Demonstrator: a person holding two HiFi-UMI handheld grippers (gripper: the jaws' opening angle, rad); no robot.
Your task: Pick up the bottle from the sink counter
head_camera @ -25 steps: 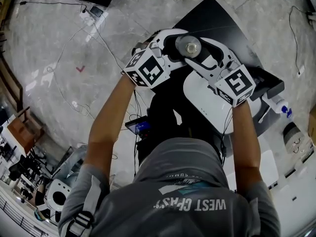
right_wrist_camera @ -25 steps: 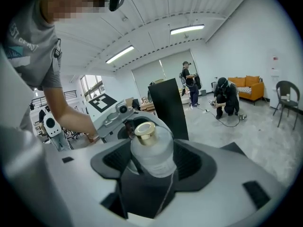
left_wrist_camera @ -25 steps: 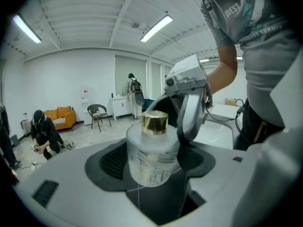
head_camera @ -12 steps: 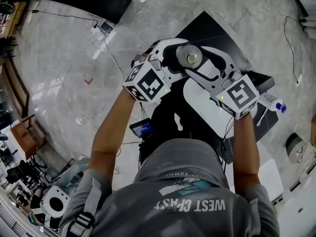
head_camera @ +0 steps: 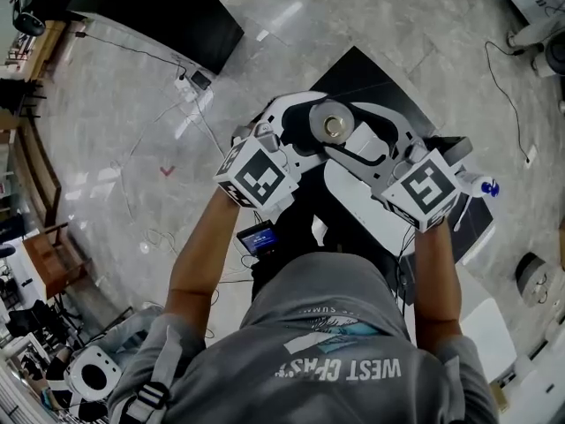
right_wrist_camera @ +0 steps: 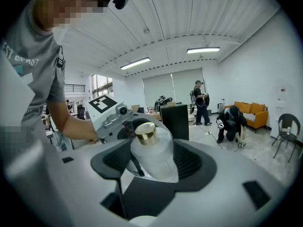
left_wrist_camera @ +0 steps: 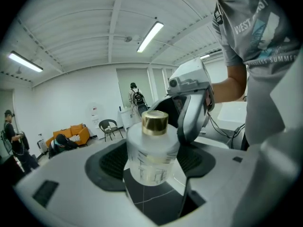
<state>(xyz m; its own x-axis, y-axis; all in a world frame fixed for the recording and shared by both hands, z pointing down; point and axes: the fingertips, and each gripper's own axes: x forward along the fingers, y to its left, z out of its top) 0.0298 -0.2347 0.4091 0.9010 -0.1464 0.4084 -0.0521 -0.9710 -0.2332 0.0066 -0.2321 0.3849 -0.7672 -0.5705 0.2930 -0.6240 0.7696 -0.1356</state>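
Left hand-held gripper (left_wrist_camera: 152,162) pinching bottle (left_wrist_camera: 150,148) | right hand-held gripper (right_wrist_camera: 152,163) pinching it too | open air all round

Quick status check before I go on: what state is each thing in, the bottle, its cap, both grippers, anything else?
bottle: upright, held between both grippers.
cap: on the bottle, closed.
left gripper: shut on the bottle.
right gripper: shut on the bottle.
small screen: lit.
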